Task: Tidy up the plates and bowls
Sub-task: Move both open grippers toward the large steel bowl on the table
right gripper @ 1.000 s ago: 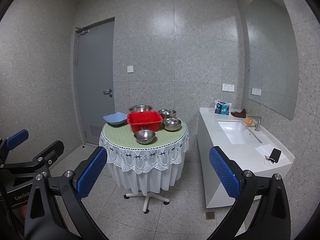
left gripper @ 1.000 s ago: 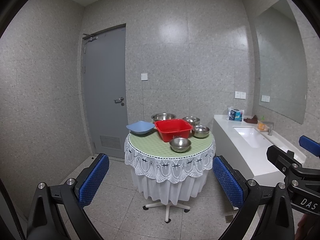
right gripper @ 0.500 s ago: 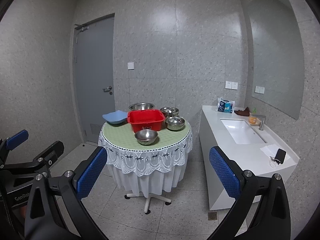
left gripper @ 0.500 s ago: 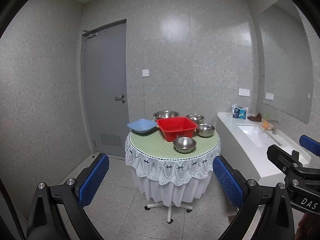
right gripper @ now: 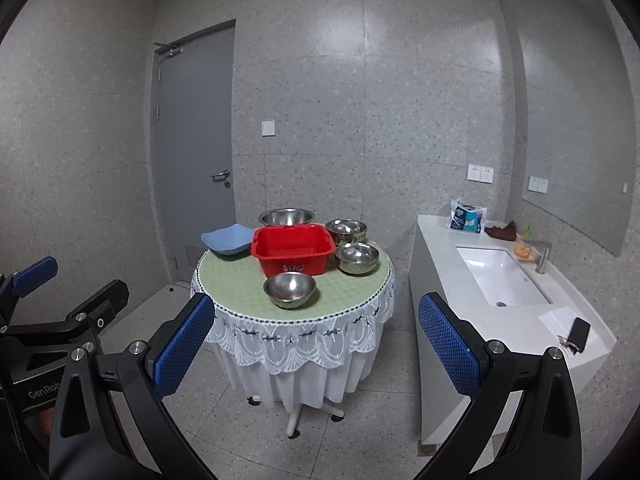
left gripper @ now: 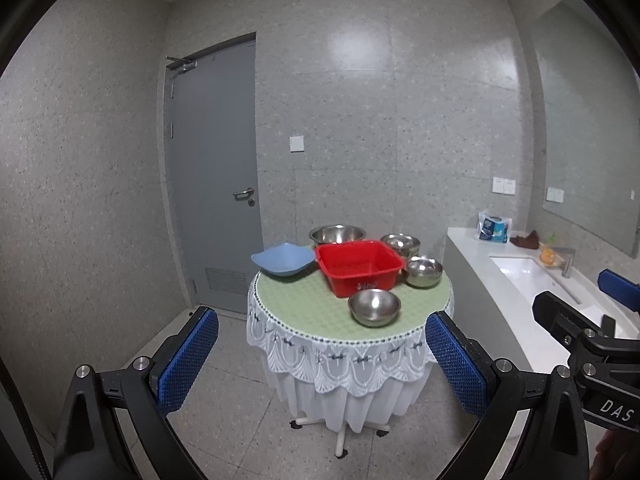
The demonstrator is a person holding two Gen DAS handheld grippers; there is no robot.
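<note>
A round table (left gripper: pixel 304 316) (right gripper: pixel 236 280) with a green cloth and white lace skirt stands ahead. On it sit a red square basin (left gripper: pixel 358 266) (right gripper: pixel 293 249), a blue square plate (left gripper: pixel 283 259) (right gripper: pixel 228 239) at the left, and several steel bowls: one near the front edge (left gripper: pixel 374 307) (right gripper: pixel 289 289), one at the right (left gripper: pixel 424 271) (right gripper: pixel 357 258), two at the back (left gripper: pixel 337 234) (left gripper: pixel 400 243). My left gripper (left gripper: pixel 322 354) and right gripper (right gripper: pixel 316 346) are both open, well short of the table, with nothing between their fingers.
A white counter with a sink (right gripper: pixel 500 276) runs along the right wall, with a phone (right gripper: pixel 578 330) on its near end and a packet (right gripper: pixel 466 220) at the back. A grey door (left gripper: pixel 212 184) is at the left. Tiled floor lies between me and the table.
Both grippers have come closer to the table, which now looks larger in both views. Both stay open and the things on the table have not moved.
</note>
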